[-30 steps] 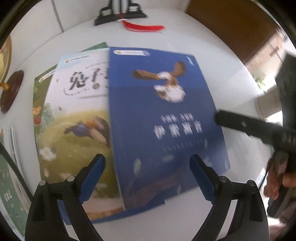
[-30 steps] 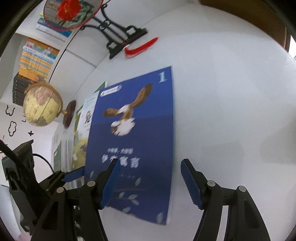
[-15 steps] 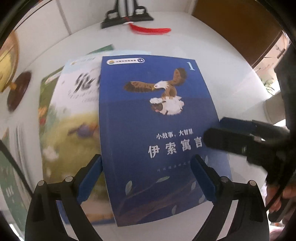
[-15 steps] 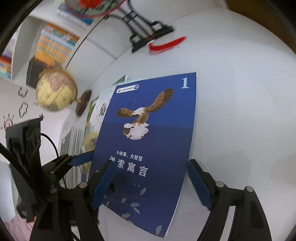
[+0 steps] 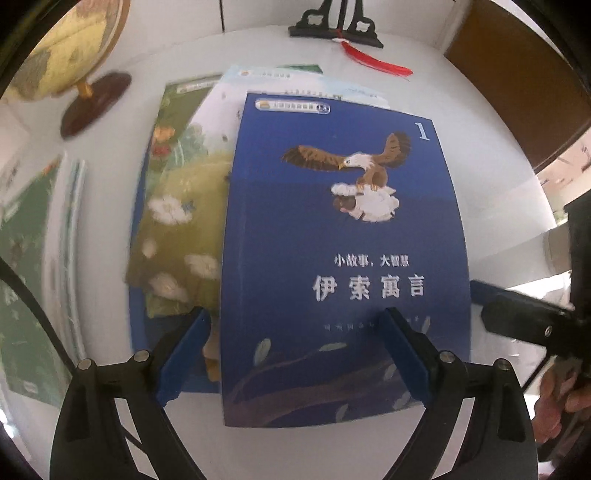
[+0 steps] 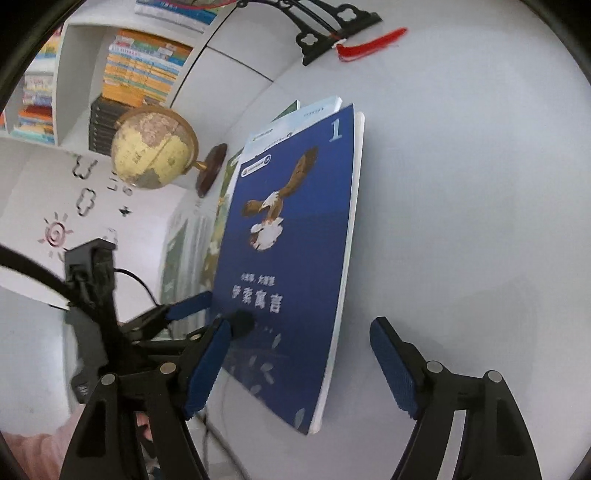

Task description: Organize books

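1. A blue book with an eagle on its cover (image 5: 343,258) lies face up on top of a loose pile on the white table (image 5: 498,155).
2. Beneath it, offset to the left, sits a green book with white flowers (image 5: 177,221); a pale blue book (image 5: 258,79) pokes out at the far edge.
3. The left gripper (image 5: 295,350) hangs over the near end of the blue book, its jaws spread wide with nothing pinched; its left pad is over the green book, its right pad over the blue cover.
4. The right gripper (image 6: 299,365) sits at the near right corner of the blue book (image 6: 295,240), its jaws having just narrowed a little yet standing apart: one pad is over the cover, the other over bare table, gripping nothing.
5. A globe on a dark wooden base (image 6: 155,147) stands far left of the pile.
6. At the far edge stands a black ornate stand (image 5: 332,26) with a red tassel (image 5: 376,64).
7. More books (image 5: 33,266) lie to the left of the pile.
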Motion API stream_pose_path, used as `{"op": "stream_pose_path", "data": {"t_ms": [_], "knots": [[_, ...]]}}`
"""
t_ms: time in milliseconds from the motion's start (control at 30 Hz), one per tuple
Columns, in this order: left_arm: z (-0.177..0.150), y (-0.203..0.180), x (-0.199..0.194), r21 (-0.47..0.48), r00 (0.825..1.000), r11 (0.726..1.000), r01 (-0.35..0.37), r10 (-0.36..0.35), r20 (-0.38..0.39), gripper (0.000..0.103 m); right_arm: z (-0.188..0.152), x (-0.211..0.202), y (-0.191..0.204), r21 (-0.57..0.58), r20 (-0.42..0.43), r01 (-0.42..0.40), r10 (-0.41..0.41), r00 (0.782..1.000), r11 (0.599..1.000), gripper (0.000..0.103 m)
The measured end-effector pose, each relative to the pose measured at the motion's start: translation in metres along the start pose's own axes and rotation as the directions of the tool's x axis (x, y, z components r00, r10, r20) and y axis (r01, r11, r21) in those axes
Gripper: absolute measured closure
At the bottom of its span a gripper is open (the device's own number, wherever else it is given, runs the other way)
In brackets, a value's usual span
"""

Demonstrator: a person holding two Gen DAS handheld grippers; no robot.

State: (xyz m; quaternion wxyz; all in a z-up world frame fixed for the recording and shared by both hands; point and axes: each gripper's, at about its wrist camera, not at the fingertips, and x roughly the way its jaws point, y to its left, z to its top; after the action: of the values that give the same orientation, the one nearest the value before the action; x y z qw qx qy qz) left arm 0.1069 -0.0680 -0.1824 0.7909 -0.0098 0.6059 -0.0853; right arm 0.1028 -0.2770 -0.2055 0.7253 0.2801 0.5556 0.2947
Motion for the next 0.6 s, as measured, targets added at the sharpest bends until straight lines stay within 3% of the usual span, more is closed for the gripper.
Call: {"op": "stream_pose_path", "data": {"t_ms": [133, 233, 300, 367, 433, 600], "knots": [[-0.006, -0.006, -0.003, 0.012, 1.000, 1.000, -0.004, 0.004, -0.009, 0.010, -0.003, 0.016, 0.009, -0.003, -0.048, -0.065, 0.065, 0.997, 0.998, 0.027], [-0.008, -0.007, -0.005, -0.005, 1.000, 1.000, 0.005, -0.005, -0.014, 0.019, -0.003, 0.019, 0.021, -0.061, -0.038, 0.005, -0.007, 0.999, 0.998, 0.032], [-0.011, -0.004, -0.010, -0.026, 1.000, 1.000, 0.018, -0.018, -0.004, 0.028, -0.003, 0.019, 0.025, -0.098, -0.029, 0.087, -0.091, 0.995, 0.991, 0.054], [-0.014, 0.001, -0.013, -0.045, 0.999, 0.998, 0.032, -0.032, 0.003, 0.039, -0.004, 0.017, 0.026, -0.132, -0.017, 0.149, -0.153, 0.988, 0.980, 0.065], [-0.016, 0.004, -0.016, -0.058, 0.999, 0.998, 0.037, -0.037, 0.012, 0.045, -0.006, 0.014, 0.026, -0.157, -0.007, 0.179, -0.182, 0.983, 0.971, 0.068], [-0.020, 0.002, -0.026, -0.053, 0.999, 0.998, 0.016, -0.014, 0.041, 0.047, -0.012, 0.006, 0.049, -0.289, 0.058, 0.244, -0.237, 0.970, 0.926, 0.071]]}}
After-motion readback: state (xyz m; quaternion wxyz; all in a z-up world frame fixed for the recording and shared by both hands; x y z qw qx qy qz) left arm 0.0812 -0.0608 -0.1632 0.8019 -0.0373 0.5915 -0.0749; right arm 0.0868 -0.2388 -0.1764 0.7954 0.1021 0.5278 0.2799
